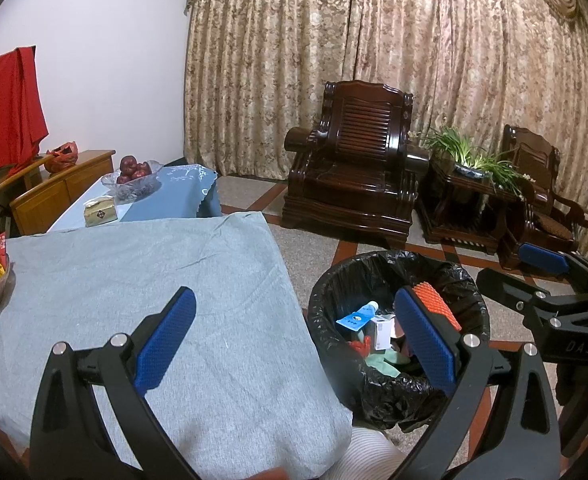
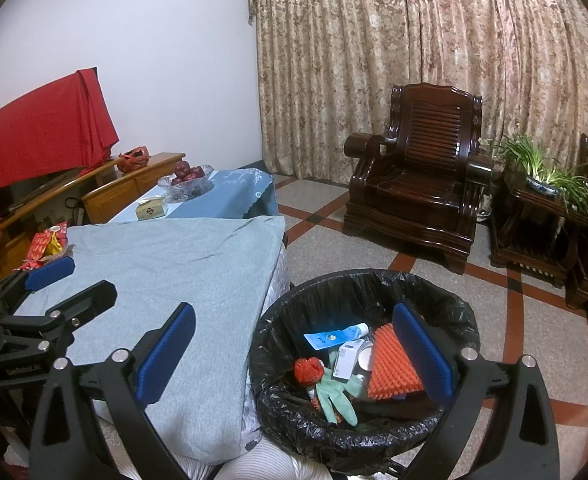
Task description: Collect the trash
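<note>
Left gripper (image 1: 294,340) spread wide and empty, right gripper (image 2: 294,354) likewise, orange spiky pad (image 2: 390,364) in the black-lined bin (image 2: 294,432), right of the grey-clothed table (image 2: 181,264)

A dark wooden armchair (image 2: 414,172) stands before the patterned curtain (image 2: 434,60). To its right a potted plant (image 2: 542,176) sits on a side table (image 2: 534,232); well to its left, a fruit bowl (image 2: 185,180) and tissue box (image 2: 151,208) rest on a blue-clothed table (image 2: 237,196).

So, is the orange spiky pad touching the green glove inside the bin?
Cannot tell. In the right wrist view the orange spiky pad lies beside the green glove, but no clear contact or gap shows.
</note>
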Motion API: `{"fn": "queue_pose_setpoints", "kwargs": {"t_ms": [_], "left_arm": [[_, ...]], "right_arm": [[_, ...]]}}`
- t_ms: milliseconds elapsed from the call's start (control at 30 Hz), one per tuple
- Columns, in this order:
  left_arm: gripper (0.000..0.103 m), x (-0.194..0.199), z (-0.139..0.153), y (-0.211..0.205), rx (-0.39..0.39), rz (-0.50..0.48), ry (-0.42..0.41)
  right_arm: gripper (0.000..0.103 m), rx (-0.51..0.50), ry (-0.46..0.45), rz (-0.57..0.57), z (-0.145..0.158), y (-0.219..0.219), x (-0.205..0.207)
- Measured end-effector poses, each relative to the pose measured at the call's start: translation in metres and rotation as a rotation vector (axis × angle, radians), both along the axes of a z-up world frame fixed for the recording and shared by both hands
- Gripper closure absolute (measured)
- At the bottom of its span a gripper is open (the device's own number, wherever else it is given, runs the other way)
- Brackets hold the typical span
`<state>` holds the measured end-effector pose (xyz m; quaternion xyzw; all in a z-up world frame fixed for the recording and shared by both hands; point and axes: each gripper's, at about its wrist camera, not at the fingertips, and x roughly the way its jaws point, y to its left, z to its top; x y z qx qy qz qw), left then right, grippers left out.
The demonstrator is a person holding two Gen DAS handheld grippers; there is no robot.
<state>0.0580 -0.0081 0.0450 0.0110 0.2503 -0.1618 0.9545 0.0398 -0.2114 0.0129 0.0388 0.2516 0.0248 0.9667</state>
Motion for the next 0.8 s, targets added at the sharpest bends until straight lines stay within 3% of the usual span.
{"fn": "queue_pose_setpoints", "kwargs": {"t_ms": [800], "left_arm": [[0.006,-0.003,-0.015,-0.001,0.008,-0.005,0.015]], "right_arm": [[0.006,0.002,0.011,-0.002,-0.008,-0.002,-0.004]]}}
